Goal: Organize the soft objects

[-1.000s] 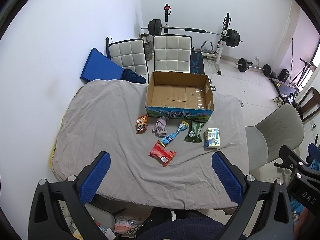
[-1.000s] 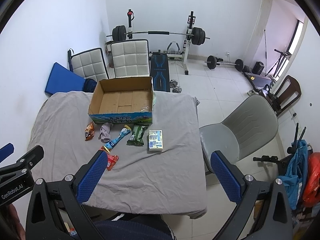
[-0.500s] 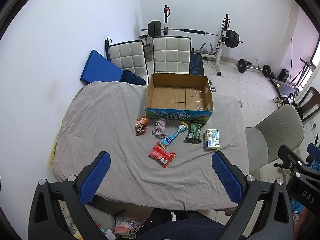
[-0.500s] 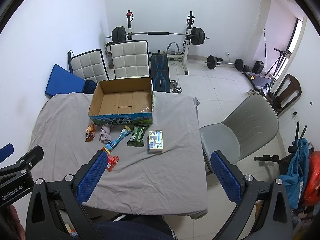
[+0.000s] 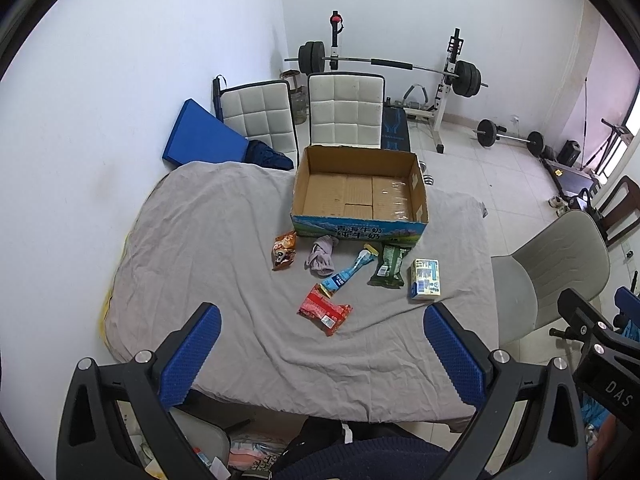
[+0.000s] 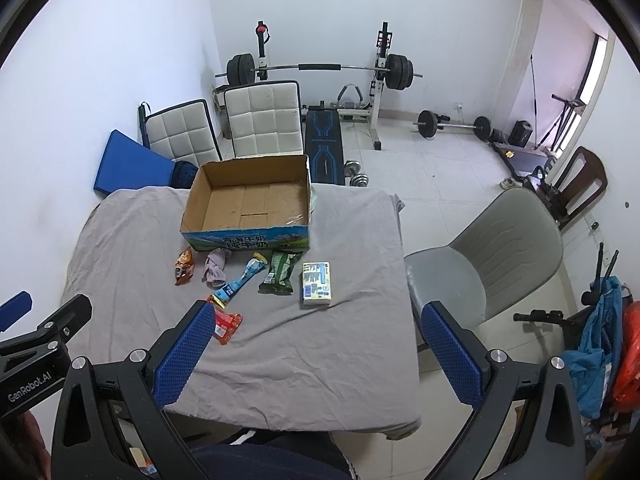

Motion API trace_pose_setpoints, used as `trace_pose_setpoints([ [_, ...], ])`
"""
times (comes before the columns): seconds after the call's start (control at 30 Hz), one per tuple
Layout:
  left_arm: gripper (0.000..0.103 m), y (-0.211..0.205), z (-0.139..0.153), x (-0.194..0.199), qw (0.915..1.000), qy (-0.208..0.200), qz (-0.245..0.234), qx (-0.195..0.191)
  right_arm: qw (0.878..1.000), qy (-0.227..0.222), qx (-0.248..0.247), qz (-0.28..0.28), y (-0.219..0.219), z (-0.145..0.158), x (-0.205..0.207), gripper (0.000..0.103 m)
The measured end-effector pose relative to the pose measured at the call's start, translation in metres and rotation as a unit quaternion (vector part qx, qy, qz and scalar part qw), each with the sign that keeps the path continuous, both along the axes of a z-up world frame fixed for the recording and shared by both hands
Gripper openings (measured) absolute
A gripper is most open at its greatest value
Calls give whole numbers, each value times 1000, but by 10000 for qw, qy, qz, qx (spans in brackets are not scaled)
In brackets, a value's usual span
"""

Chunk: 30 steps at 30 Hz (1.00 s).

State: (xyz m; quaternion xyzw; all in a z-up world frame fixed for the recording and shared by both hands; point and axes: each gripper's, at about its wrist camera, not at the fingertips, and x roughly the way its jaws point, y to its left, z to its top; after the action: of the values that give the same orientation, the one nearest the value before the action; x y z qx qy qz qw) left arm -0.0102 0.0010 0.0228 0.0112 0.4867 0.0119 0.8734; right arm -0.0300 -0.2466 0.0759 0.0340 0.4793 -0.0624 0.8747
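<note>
Overhead, the left gripper (image 5: 320, 354) and right gripper (image 6: 316, 350) hung released above the near edge of the grey cloth-covered table (image 5: 200, 240), nothing between their blue pads. Bare cloth lay open left of the empty brown cardboard box (image 5: 360, 192). Near its front sat a crumpled grey sock (image 5: 320, 258), an orange snack packet (image 5: 284, 250), a red wrapper (image 5: 324, 310) and a white carton (image 5: 425, 280). A barbell rack (image 6: 320, 68) stood far behind

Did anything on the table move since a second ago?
Nothing visibly changed. Both claws, the left claw and right claw, stay open above the near edge of the table, holding nothing. The cardboard box is still empty, and the snack packets and the grey cloth lie where they were.
</note>
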Motion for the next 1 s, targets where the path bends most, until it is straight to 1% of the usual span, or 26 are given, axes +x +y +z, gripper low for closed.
trace_pose_setpoints([
  [0.1,103,2,-10,10,10000,2,89,-11,9998,95,156,-21,-8,-17,8,103],
  [0.2,103,14,-28,31,9994,104,336,-75,9994,257,207,-84,-17,-42,32,103],
  [0.3,103,30,-61,54,9971,378,630,-219,9980,542,310,-120,-26,-78,62,103],
  [0.4,103,45,-100,77,9922,770,854,-485,9948,959,316,-131,-35,-130,101,103],
  [0.5,103,59,-148,98,9811,1309,1104,-898,9903,1354,280,-122,-40,-187,131,103],
  [0.53,103,62,-163,104,9777,1429,1179,-984,9873,1552,303,-116,-42,-212,145,103],
  [0.57,103,64,-181,110,9760,1461,1262,-1011,9849,1691,350,-105,-43,-231,155,103],
  [0.6,103,64,-196,113,9747,1537,1321,-945,9814,1886,343,-118,-44,-255,166,103],
  [0.63,103,65,-213,118,9718,1691,1371,-912,9778,2052,391,-154,-47,-274,174,103],
  [0.67,103,68,-236,124,9668,1853,1450,-995,9756,2144,443,-157,-49,-289,181,103],
  [0.73,103,72,-274,132,9558,2183,1607,-1138,9706,2364,408,-177,-51,-321,198,103],
  [0.77,101,73,-299,137,9474,2421,1660,-1273,9693,2418,411,-165,-51,-334,203,103],
  [0.8,96,73,-316,141,9413,2562,1698,-1397,9677,2480,431,-159,-51,-346,209,103],
  [0.83,90,73,-333,144,9352,2721,1767,-1417,9658,2555,388,-196,-52,-362,217,103],
  [0.87,87,69,-357,150,9231,3007,1796,-1588,9637,2632,383,-212,-52,-374,223,103],
  [0.9,82,68,-372,152,9125,3181,1853,-1784,9612,2714,436,-218,-53,-385,228,103],
  [0.93,78,66,-384,155,9060,3268,1916,-1888,9584,2800,487,-254,-54,-398,234,103],
  [0.97,78,64,-398,159,8983,3372,1961,-2024,9559,2880,509,-281,-55,-408,239,103],
  [1.0,78,61,-407,162,8938,3454,1986,-2056,9532,2964,518,-296,-55,-418,243,103],
])
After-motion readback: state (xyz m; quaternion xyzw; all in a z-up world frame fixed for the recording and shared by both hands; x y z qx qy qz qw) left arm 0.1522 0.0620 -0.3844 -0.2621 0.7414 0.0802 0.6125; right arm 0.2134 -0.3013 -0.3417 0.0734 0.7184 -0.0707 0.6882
